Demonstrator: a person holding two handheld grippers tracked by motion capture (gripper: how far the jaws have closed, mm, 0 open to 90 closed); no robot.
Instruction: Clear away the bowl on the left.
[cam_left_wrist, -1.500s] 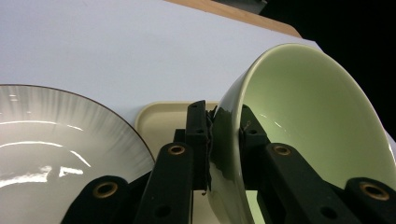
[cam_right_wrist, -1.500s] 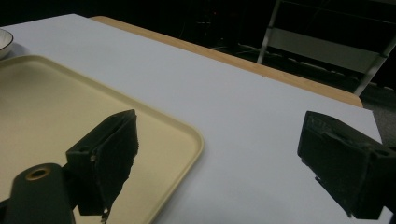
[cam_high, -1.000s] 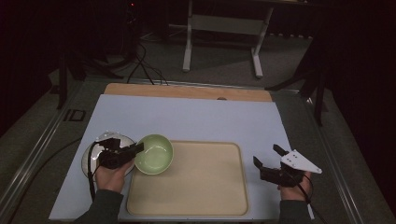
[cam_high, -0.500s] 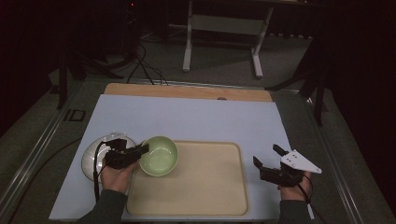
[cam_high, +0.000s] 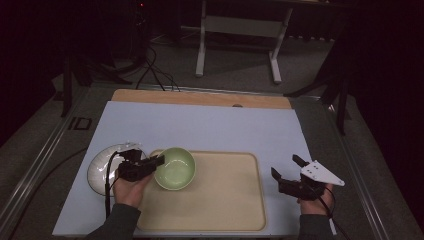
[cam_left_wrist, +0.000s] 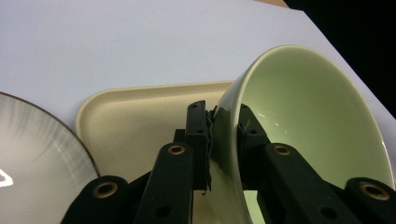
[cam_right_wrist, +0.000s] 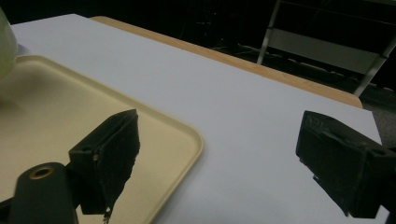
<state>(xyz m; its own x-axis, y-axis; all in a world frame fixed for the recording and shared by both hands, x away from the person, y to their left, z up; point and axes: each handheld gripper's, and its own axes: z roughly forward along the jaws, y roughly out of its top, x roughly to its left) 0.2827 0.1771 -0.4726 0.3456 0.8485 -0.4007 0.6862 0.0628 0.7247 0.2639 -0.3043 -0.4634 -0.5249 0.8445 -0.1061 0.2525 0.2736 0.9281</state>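
High view. Green bowl: sitting over the near-left corner of the beige tray, whether resting or lifted cannot be told. The left gripper is clamping its rim from the left, one jaw inside and one outside, a grip that suits carrying a thin-walled dish by its edge. White plate: lying on the pale blue mat just left of the tray, partly under the left hand; presumably the spot the bowl is being taken from or kept beside. The right gripper is hovering off the tray's right edge, jaws spread wide with nothing between them, likely waiting out of the way. A wooden board edge is showing beyond the mat.

Left gripper view. The bowl is tilting, its wall pinched between the two black jaws; the pads are pressing on both faces of the rim, so the narrow setting is a hold, not an empty closing. The tray is lying behind and below, the plate at lower left.

Right gripper view. Jaws are standing far apart over the tray's right corner and the mat. A sliver of the bowl is showing at the far left edge, well apart from this gripper.
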